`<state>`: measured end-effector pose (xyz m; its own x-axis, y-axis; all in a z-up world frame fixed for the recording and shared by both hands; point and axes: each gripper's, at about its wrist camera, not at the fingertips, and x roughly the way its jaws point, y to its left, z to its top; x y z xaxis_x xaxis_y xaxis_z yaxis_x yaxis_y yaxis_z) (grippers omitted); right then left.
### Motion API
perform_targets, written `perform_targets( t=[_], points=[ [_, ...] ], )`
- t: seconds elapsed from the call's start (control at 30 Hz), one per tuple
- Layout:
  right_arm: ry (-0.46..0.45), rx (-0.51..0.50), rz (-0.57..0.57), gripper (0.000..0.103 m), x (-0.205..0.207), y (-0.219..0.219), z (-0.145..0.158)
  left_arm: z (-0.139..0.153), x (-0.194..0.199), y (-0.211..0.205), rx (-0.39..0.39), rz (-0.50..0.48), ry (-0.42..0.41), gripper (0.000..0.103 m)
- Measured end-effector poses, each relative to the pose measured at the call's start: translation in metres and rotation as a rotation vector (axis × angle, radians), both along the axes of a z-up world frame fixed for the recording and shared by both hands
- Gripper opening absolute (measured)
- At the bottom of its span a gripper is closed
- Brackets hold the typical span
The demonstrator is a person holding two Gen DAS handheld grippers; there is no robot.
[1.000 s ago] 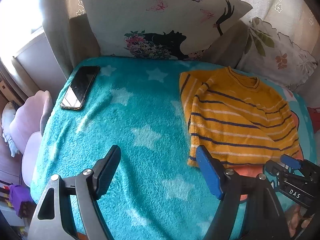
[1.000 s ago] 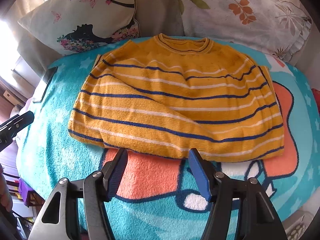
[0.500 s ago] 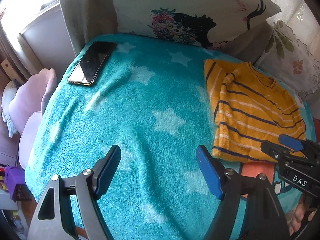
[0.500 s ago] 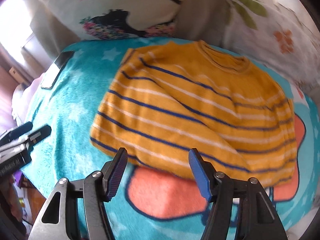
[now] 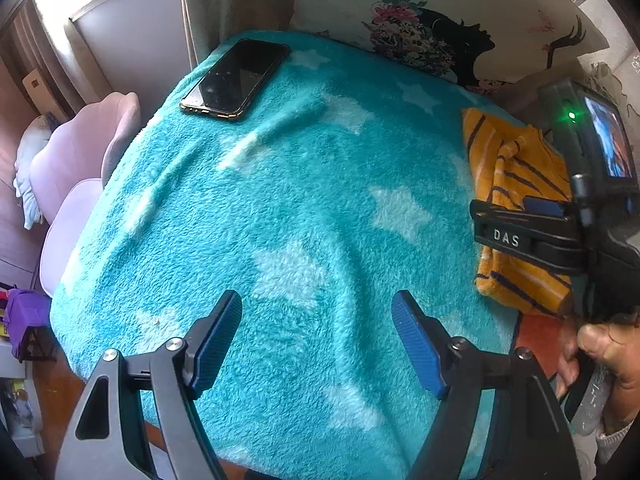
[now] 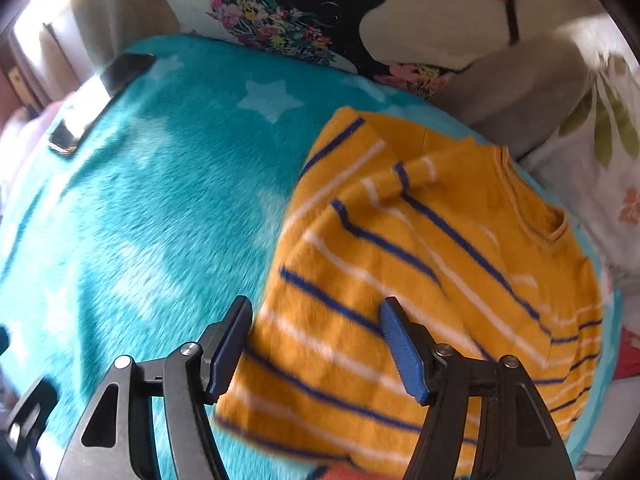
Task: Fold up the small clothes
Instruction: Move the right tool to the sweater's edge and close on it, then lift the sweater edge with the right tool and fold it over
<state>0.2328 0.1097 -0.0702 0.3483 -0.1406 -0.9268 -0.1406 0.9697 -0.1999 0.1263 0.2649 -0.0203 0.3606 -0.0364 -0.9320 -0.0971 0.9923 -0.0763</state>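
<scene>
A yellow sweater (image 6: 420, 248) with navy and white stripes lies partly folded on a turquoise fleece blanket (image 5: 280, 208) printed with pale stars, toward the blanket's right side, its neckline turned to the far right near a leaf-print pillow (image 6: 600, 128). One sleeve looks folded across the body, though blur in the right wrist view makes the fold lines hard to read

The right hand-held gripper (image 6: 316, 348) hangs over the near left corner of the sweater, pointing steeply down. Its jaws are opening, with the striped knit showing in the gap between the blue pads (image 6: 402, 352); the pads do not press on the cloth. In the left wrist view the same tool appears at the right edge, over the sweater's edge, with a hand (image 5: 608, 364) wrapped around its handle

The left hand-held gripper (image 5: 318, 340) stands wide apart over bare blanket, well to the left of the sweater, with nothing between its pads

A black smartphone (image 5: 236, 76) lies face up at the far left corner of the blanket. A cushion (image 5: 460, 20) printed with a black silhouette and flowers leans at the far edge. A pale pink chair (image 5: 80, 168) stands beside the blanket on the left
</scene>
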Motion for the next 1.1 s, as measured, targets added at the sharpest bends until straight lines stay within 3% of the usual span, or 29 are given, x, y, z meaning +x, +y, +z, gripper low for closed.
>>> perform_targets(
  t=[0.1, 0.2, 0.3, 0.43, 0.63, 0.9, 1.1],
  points=[
    [-0.014, -0.101, -0.023, 0.076, 0.008, 0.009, -0.011, -0.003, -0.004, 0.005, -0.001, 0.011, 0.011, 0.076],
    [-0.037, -0.11, -0.056, 0.076, 0.008, 0.009, -0.01, -0.004, -0.007, 0.01, 0.0, 0.02, 0.015, 0.076],
    [-0.061, -0.114, -0.064, 0.057, 0.002, 0.004, -0.009, -0.007, -0.009, 0.015, -0.008, 0.032, 0.02, 0.076],
    [-0.093, -0.083, -0.042, 0.02, -0.007, 0.0, 0.002, -0.008, -0.012, 0.015, -0.027, 0.039, 0.015, 0.076],
    [-0.1, 0.12, -0.077, 0.014, -0.009, -0.032, 0.03, -0.003, -0.013, -0.005, -0.01, 0.026, 0.01, 0.076],
    [-0.219, 0.402, -0.198, 0.013, -0.047, -0.16, 0.093, 0.014, -0.027, -0.067, 0.042, -0.001, -0.014, 0.076],
    [-0.257, 0.492, -0.374, 0.013, -0.084, -0.3, 0.094, 0.027, -0.036, -0.139, 0.061, -0.041, -0.025, 0.076]
  ],
)
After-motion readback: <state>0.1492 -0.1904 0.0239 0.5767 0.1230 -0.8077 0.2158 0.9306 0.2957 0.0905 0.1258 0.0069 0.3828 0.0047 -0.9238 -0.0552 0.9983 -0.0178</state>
